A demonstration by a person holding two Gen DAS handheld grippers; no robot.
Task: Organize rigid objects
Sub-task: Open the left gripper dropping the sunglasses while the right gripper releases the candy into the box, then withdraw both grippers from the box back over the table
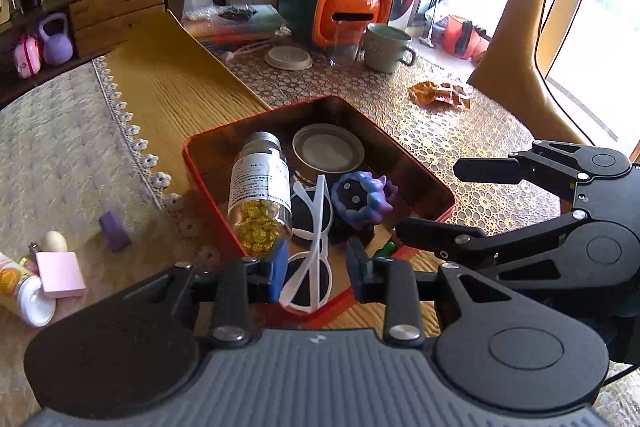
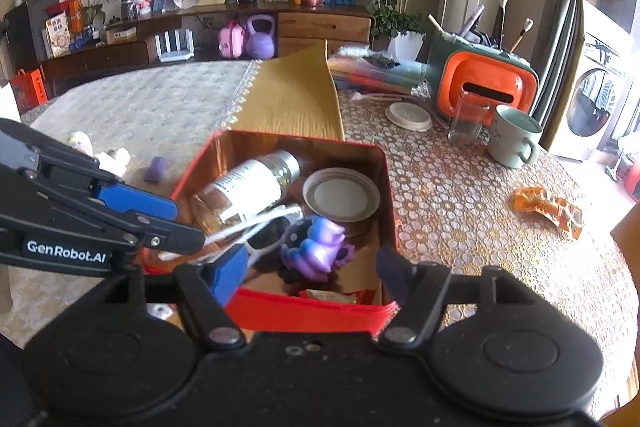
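Note:
A red tin (image 1: pixel 192 147) (image 2: pixel 312 311) holds a bottle of yellow capsules (image 1: pixel 260 187) (image 2: pixel 244 187), a round lidded tin (image 1: pixel 328 151) (image 2: pixel 340 195), a purple toy (image 1: pixel 364 195) (image 2: pixel 316 251) and white sunglasses (image 1: pixel 316 227) (image 2: pixel 256 231). The sunglasses lean over the tin's near rim. My left gripper (image 1: pixel 318 275) (image 2: pixel 180 223) is open, one lens lying loose between its fingers with gaps on both sides. My right gripper (image 2: pixel 308 275) (image 1: pixel 430 199) stands open above the tin's near wall, holding nothing.
On the lace cloth behind the tin stand a green mug (image 1: pixel 386 47), a glass (image 1: pixel 346 45), an orange-fronted holder (image 1: pixel 348 15) and a round lid (image 1: pixel 288 57). An orange wrapper (image 1: pixel 440 93) lies right. Left of the tin are a purple block (image 1: pixel 114 231), pink pad (image 1: pixel 60 273) and tube (image 1: pixel 24 295).

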